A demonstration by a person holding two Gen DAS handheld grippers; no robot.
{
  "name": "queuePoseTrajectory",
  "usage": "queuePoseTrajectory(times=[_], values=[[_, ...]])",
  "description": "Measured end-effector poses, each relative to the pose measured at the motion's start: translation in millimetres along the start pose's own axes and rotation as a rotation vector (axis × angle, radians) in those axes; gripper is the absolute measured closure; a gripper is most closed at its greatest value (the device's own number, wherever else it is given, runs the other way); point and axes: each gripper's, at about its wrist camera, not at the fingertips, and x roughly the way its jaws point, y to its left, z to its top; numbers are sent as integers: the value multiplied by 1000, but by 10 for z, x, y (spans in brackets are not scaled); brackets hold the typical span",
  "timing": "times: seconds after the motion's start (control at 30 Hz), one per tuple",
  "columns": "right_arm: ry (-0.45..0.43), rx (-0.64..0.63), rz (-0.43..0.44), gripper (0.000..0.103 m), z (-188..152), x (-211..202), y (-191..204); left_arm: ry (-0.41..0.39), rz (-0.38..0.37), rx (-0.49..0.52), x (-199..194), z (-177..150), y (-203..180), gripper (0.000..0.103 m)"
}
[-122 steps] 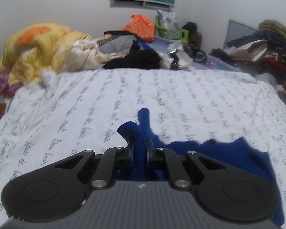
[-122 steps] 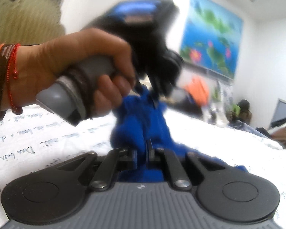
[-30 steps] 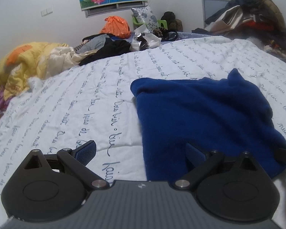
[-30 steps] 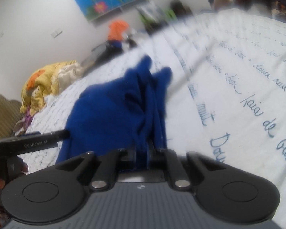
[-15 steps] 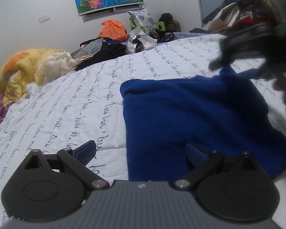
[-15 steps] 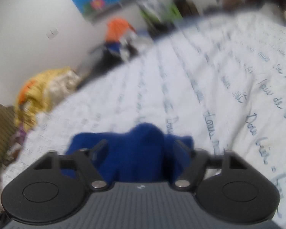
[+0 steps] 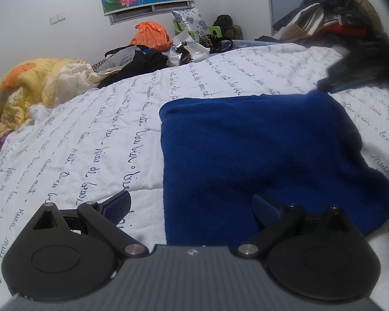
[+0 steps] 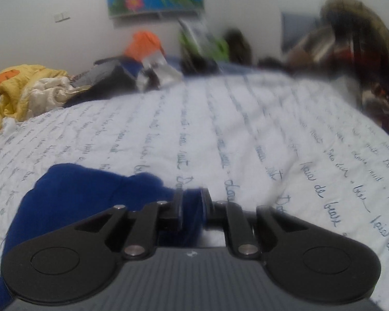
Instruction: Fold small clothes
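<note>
Blue knit garment [image 7: 259,155] lies folded flat on the bed's white sheet with script lettering [image 7: 90,140]. Right tool [image 8: 192,202] is closing, its jaws nearly together with a fold of the blue cloth at the garment's far right corner between them. Left tool [image 7: 192,207] hovers at the near edge, jaws wide apart, gripping nothing. Beyond, a yellow quilt [image 7: 23,88] and an orange bag [image 7: 150,36] sit by the wall.

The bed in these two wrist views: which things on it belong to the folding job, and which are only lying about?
Belongs to the job:
- dark blue fleece garment, spread on the white script-printed bedsheet
- right hand-held gripper, closing on a corner of it
- left hand-held gripper, open

Lying about:
- yellow quilted blanket
- orange plastic bag
- black and grey clothes heap
</note>
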Motion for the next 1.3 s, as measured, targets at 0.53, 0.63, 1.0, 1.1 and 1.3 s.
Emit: queuePoseTrajectory(times=[0.53, 0.63, 1.0, 1.1, 1.3], values=[[-32, 0, 48, 38, -611, -603, 92, -4, -17, -51, 18, -90, 58, 0], [-42, -49, 60, 38, -728, -711, 232, -3, -21, -72, 21, -104, 62, 0], [23, 71, 58, 32, -824, -683, 65, -13, -90, -108, -47, -126, 299, 0], [73, 94, 167, 31, -887, -706, -22, 8, -178, -165, -23, -183, 485, 0], [114, 170, 278, 29, -950, -636, -158, 74, -334, -289, 98, -238, 715, 9]])
